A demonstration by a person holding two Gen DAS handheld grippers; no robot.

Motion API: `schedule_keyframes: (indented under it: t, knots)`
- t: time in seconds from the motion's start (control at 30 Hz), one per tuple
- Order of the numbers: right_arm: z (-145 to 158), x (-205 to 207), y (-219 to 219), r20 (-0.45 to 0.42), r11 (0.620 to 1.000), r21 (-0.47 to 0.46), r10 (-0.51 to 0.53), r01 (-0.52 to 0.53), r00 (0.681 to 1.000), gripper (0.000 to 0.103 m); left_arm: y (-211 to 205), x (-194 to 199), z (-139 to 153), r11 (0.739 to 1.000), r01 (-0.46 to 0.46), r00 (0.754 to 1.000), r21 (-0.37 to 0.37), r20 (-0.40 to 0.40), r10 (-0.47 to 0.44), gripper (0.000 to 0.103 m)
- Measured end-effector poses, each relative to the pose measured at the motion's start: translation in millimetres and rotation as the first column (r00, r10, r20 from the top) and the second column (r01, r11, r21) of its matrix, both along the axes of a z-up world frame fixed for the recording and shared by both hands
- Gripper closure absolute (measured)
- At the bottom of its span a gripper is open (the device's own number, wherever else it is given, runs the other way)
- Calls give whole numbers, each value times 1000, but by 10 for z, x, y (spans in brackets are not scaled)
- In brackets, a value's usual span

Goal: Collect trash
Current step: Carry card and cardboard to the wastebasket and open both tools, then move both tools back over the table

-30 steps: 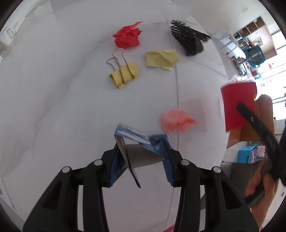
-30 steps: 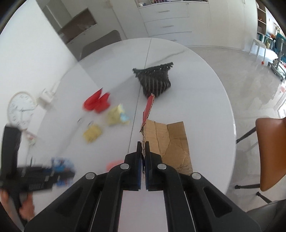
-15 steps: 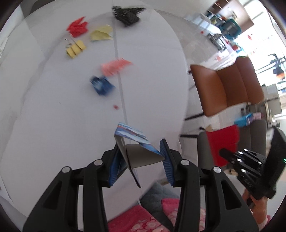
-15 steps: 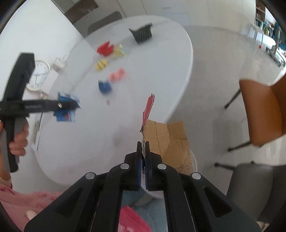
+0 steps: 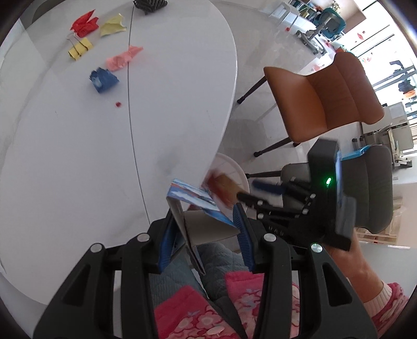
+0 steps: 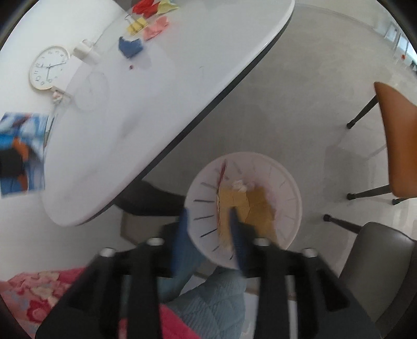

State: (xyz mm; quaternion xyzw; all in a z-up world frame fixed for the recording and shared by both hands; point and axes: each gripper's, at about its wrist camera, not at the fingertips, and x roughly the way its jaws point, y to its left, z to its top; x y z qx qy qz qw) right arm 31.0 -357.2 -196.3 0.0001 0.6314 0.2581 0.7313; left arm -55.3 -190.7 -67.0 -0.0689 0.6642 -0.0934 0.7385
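Observation:
My left gripper (image 5: 206,232) is shut on a folded blue printed card (image 5: 195,203), held just past the white table's (image 5: 78,156) near edge. My right gripper (image 6: 208,229) hangs over a white bin (image 6: 294,203) on the floor, and its jaws are opening. A torn brown cardboard piece (image 6: 247,200) with a red face lies loose in the bin by the right pad, with no pad pressing on it. In the left wrist view the right gripper (image 5: 254,191) and the blurred cardboard (image 5: 221,186) sit above the bin (image 5: 232,167). The blue card (image 6: 20,151) shows blurred at the right wrist view's left edge.
On the table lie red paper (image 5: 84,22), yellow paper (image 5: 113,24), a yellow binder clip (image 5: 79,49), pink paper (image 5: 123,56), blue paper (image 5: 103,80) and a clock (image 6: 48,67). An orange chair (image 5: 325,99) and a grey chair (image 6: 378,260) stand nearby. A person's pink clothing fills the bottom.
Both grippers swung from above the table to its near edge. The right gripper came down over the bin, opened and let go of the cardboard. The left still holds the card.

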Motion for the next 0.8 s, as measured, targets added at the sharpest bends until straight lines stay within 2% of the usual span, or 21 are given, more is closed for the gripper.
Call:
schedule_keyframes:
  t: [0.03, 0.1, 0.2, 0.4, 0.43, 0.5, 0.7, 0.8]
  knots:
    - [37, 11, -33, 8, 1000, 1, -11, 11, 1000, 56, -26, -7, -20, 1000, 2, 1000, 3, -2, -2, 61]
    - [180, 26, -135, 47, 999, -3, -43, 43, 998, 40, -105, -26, -59, 1000, 23, 1000, 12, -5, -23, 61]
    - [414, 42, -330, 113, 994, -50, -93, 99, 989, 25, -270, -55, -116, 997, 75, 997, 25, -8, -74, 61]
    - [702, 55, -685, 170, 981, -93, -151, 169, 974, 16, -609, -125, -297, 983, 176, 984, 47, -33, -174, 60]
    - [732, 47, -727, 178, 980, -93, -156, 174, 972, 15, -643, -124, -325, 981, 187, 982, 53, -39, -185, 56]
    - [782, 48, -775, 190, 978, -94, -166, 187, 968, 13, -712, -133, -349, 978, 194, 981, 74, -43, -191, 37]
    - [875, 67, -828, 195, 973, -80, -197, 216, 961, 12, -765, -134, -224, 972, 212, 977, 98, 2, -214, 22]
    - [899, 91, -782, 194, 974, -68, -199, 215, 961, 12, -730, -117, -134, 970, 214, 976, 117, 20, -218, 21]
